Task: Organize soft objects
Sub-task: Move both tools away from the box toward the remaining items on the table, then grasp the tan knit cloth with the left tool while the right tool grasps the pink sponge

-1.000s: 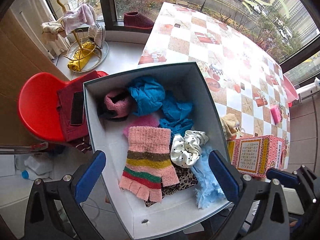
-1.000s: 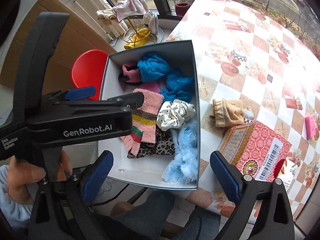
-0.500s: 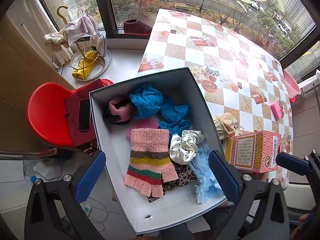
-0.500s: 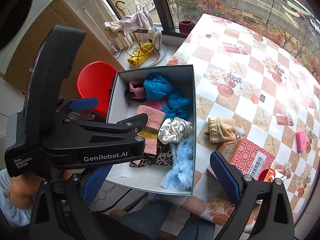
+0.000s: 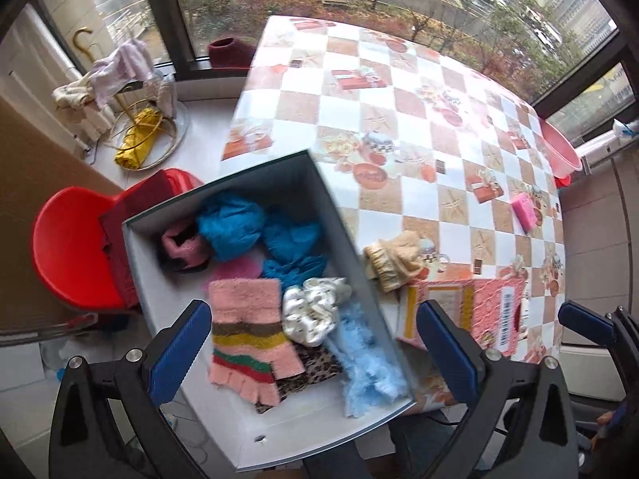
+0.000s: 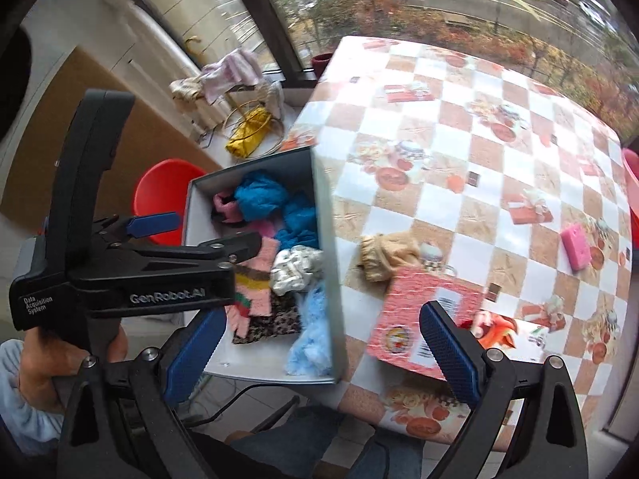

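- Grey card walls form the box (image 5: 351, 239), which holds most of the soft things: the striped knit glove (image 5: 249, 339), a blue scarf (image 5: 239, 227), a spotted white scrunchie (image 5: 315, 311), a pale blue fluffy piece (image 5: 367, 363) and a leopard-print cloth (image 5: 311, 371).
- One soft thing lies outside: the beige knit glove (image 6: 387, 257) on the counter (image 6: 459, 119), just beside the box wall and touching the red carton (image 6: 415, 319).
- The left gripper (image 5: 311, 343) hangs over the box with jaws wide and holding nothing; the right gripper (image 6: 319, 355) is likewise wide and bare, above the box's near corner.
- Risk, as I judge it: the box overhangs the counter edge toward the person, so a downward push on its near end could tip it off.
- Reaching for the beige glove, a jaw may catch the box wall or nudge the red carton, since all three sit close.
- Loose knit could snag or slip from a shallow pinch.
- Readable writing: "GenRobot.AI" and "Data Acquisition System" on the left gripper's body in the right view. The carton carries a barcode; its print is too blurred to read.
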A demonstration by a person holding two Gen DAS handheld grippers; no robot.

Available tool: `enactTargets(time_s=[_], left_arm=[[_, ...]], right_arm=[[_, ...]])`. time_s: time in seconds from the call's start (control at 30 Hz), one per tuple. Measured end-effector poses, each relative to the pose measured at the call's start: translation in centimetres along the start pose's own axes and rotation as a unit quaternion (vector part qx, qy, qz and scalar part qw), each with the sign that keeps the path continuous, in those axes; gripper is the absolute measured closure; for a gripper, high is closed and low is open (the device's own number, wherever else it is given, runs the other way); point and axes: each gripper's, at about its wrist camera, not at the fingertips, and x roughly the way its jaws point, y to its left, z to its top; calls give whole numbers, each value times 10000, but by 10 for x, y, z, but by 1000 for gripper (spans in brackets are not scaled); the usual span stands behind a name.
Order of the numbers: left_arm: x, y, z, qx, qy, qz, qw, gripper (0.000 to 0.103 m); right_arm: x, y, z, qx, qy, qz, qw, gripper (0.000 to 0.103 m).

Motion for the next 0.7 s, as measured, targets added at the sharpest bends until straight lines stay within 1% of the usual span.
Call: enactTargets(time_s=[0.1,0.17,0.2,0.27,0.37,0.5,0.63,0.7], left_arm=[[9,-25,18,209,169,-159,9995,0],[19,-42,30,278,377,-320,9984,0],[28,-51,37,310,524,-406,9973,0],[48,-69,49,366,835,-444,9948,0],[84,-93,64,381,1362,-529,9885,0],[143,-116,77,337,2272,-491,9720,0],[187,-125,79,435,2750,7,9604,0],[203,-125,76,332,3065,41,9513,0]], right_arm=[[-10,-34,-1,419,-128,-131,9990,1],[-16,-61,-3,742,-183,-136,9970,1],[-19,-75,-5,929,-215,-152,9953,1],[-23,-102,-10,1270,-245,-201,9914,1],[-24,-141,-19,1736,-234,-224,9843,1],[-22,-187,-32,2199,-141,-218,9752,1],[-16,-222,-44,2514,-8,-182,9677,1],[-10,-239,-47,2644,58,-167,9642,1]])
